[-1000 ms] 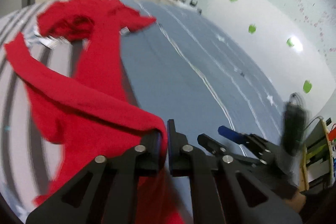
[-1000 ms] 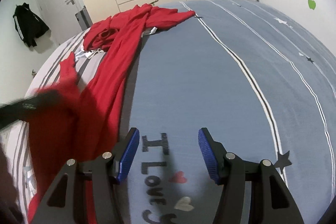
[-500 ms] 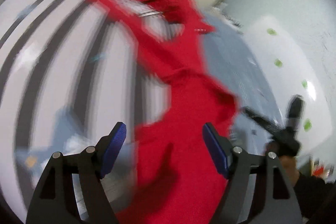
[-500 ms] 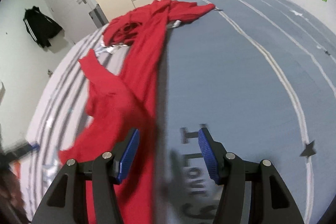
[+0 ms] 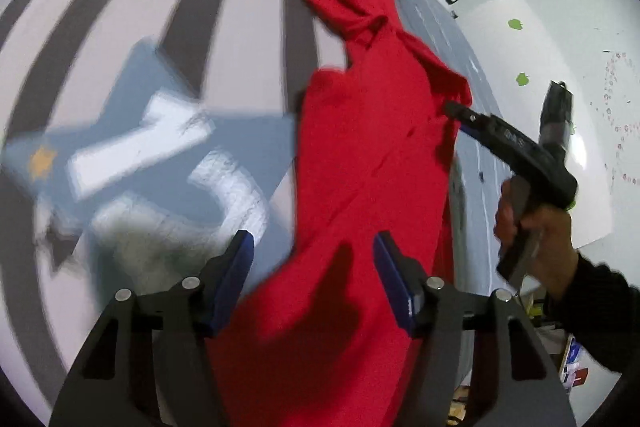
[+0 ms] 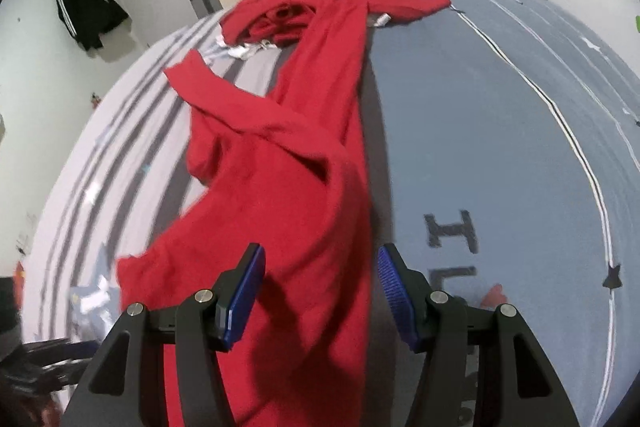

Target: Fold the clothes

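Both tools have changed places since a second ago: the left tool (image 5: 312,275), which was then pinched on a fold of the red garment (image 6: 296,211), now hangs with its jaws spread wide and nothing between them, and the right tool (image 6: 320,291) has swung from the bare blue cover to sit over the cloth, jaws also apart and empty.

Nearest, the garment's lower end lies loose and rumpled under both tools, running as one long strip up the bed (image 6: 500,115). From the left wrist view the right tool's tip looks to be at the strip's edge; whether it touches I cannot tell.

A grab here could catch only one layer, so the strip would twist rather than fold flat. Midway, a sleeve crosses the body at a slant and may get trapped inside a fold. Farthest, the top end is bunched in a heap; pulling from near could drag that tangle along.
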### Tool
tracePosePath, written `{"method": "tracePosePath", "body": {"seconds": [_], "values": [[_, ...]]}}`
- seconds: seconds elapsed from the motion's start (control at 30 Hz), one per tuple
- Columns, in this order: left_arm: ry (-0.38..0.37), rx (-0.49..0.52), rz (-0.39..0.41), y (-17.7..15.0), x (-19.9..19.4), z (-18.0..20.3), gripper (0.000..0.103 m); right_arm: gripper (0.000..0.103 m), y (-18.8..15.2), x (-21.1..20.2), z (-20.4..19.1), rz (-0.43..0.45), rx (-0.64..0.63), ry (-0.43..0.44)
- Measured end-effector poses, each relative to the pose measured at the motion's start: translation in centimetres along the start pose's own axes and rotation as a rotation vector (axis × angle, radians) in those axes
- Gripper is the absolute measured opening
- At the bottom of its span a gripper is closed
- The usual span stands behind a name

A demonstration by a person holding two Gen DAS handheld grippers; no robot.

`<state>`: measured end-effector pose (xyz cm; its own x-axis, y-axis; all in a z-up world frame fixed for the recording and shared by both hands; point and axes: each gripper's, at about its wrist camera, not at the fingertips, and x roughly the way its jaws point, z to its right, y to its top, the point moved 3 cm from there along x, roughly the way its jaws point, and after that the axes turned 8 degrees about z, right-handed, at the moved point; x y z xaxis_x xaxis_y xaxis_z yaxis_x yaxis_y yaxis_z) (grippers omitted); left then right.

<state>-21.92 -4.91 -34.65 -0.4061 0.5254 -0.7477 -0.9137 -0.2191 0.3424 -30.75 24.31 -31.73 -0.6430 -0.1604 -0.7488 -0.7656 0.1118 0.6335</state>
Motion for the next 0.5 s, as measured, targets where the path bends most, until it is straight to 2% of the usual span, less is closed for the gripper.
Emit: {"method": "tracePosePath", "body": {"seconds": [0.1,0.2,0.3,0.43,0.5], "values": [[0.05,-0.032,-0.031,-2.4,-1.5,-1.6,0.059,0.055,-0.9,0.4,0.7,-0.025,-0.006,-0.016],[0.088,-0.024,-0.046,-4.1,-1.9,-2.6,0.058,0.055,-1.7,0.7,1.4,-0.049,-0.013,-0.031],[0.136,0.012,-0.019,-3.7,-1.6,-2.1,0.057,0.055,-2.4,1.1,1.5,-0.058,-0.048,-0.042],[0.195,-0.006,0.049,-2.5,-1.9,-2.0,0.057,0.055,-2.7,1.0,1.8,-0.049,-0.079,-0.071],[0.216,0.02,0.005,-2.8,-1.1,-1.6,0.054,0.055,-2.6,0.9,2.0,-0.04,-0.073,-0.08]]}}
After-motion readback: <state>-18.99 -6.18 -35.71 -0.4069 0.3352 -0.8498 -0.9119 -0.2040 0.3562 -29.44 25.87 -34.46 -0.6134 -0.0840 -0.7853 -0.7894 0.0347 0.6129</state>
